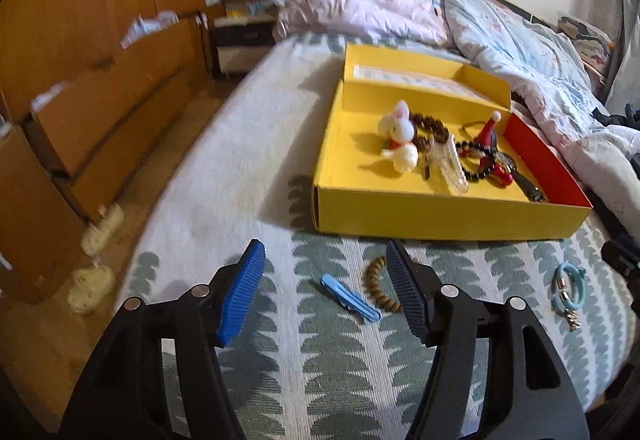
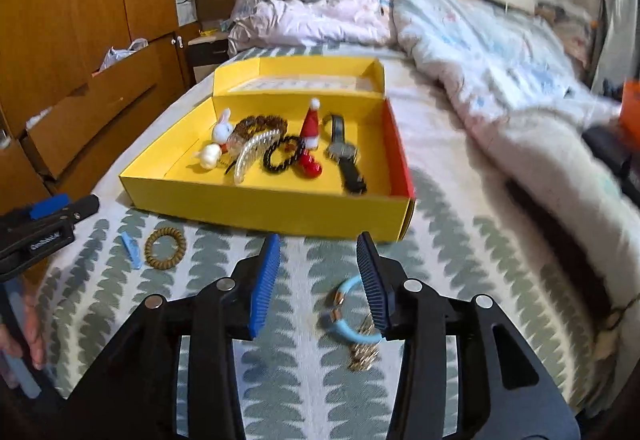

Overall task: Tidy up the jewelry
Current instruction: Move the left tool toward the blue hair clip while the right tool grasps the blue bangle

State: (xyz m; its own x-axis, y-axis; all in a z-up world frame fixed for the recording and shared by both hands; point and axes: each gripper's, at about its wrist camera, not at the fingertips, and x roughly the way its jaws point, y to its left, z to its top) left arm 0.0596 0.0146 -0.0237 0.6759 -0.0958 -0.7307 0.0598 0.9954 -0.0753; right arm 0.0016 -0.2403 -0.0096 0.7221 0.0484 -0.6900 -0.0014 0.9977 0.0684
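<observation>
light-blue bracelet (image 2: 352, 314) on bedspread just beneath open right hand-held gripper (image 2: 318, 254)

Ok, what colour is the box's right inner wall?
Red; the rest of the box is yellow. Clearest in the right wrist view.

open cardboard box (image 2: 280, 208): yellow, one red inner wall | flat plastic hair clip (image 1: 350, 297): light blue | coiled hair tie (image 2: 165, 248): tan | bedsheet (image 2: 460, 260): white, grey-green scallop rows
</observation>
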